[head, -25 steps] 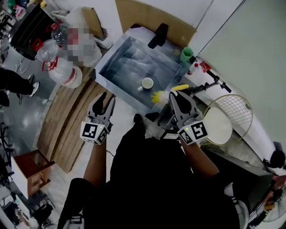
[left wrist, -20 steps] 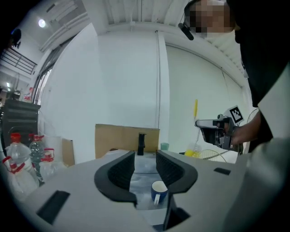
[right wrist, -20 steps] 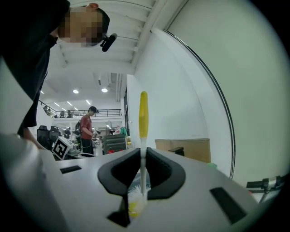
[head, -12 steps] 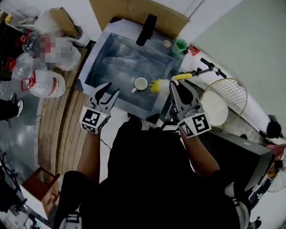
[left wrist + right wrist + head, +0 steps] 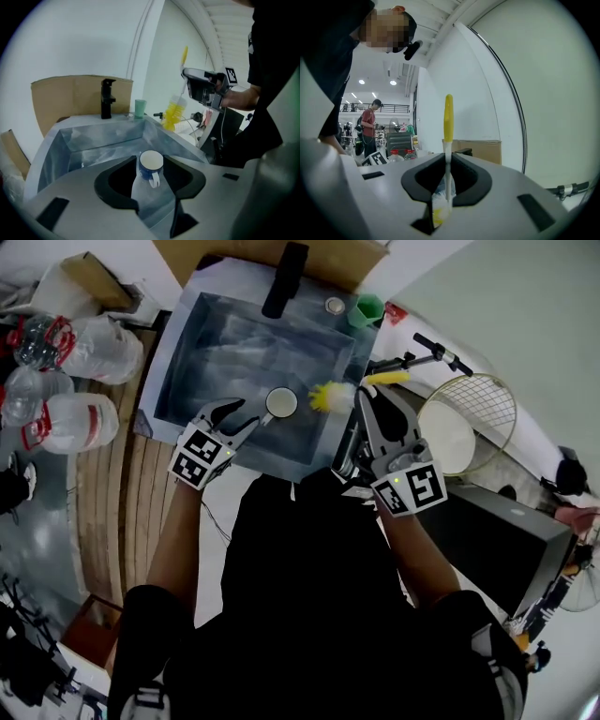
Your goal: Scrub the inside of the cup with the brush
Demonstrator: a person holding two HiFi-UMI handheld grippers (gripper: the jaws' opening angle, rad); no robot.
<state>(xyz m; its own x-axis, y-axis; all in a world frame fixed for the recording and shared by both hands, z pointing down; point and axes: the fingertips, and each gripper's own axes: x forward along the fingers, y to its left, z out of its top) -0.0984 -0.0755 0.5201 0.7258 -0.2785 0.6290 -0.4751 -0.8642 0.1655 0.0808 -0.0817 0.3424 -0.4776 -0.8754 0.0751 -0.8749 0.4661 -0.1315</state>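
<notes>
A blue cup point(image 5: 280, 402) with a white inside stands upright on the floor of the steel sink point(image 5: 202, 362). My left gripper point(image 5: 236, 414) reaches over the sink's near edge, and its jaws have just been opening. In the left gripper view the cup point(image 5: 151, 169) sits just ahead of the open left gripper point(image 5: 150, 158), handle towards me, with neither pad touching it. My right gripper point(image 5: 375, 397) is shut on the brush. The brush's yellow bristles point(image 5: 330, 396) hang over the sink's right rim, beside the cup. In the right gripper view the brush stem point(image 5: 448, 140) is clamped in the right gripper point(image 5: 447, 157).
A black tap point(image 5: 284, 279) and a green beaker point(image 5: 367, 308) stand on the sink's far rim. Large water bottles point(image 5: 70, 418) lie left of the sink on wooden planks. A round wire basket point(image 5: 473, 432) and a bar with black grips point(image 5: 436, 351) are on the right.
My left gripper has dropped over the sink's near edge, tilted down towards the cup, and its jaws spread wider. The right gripper has carried the brush closer to the cup.
</notes>
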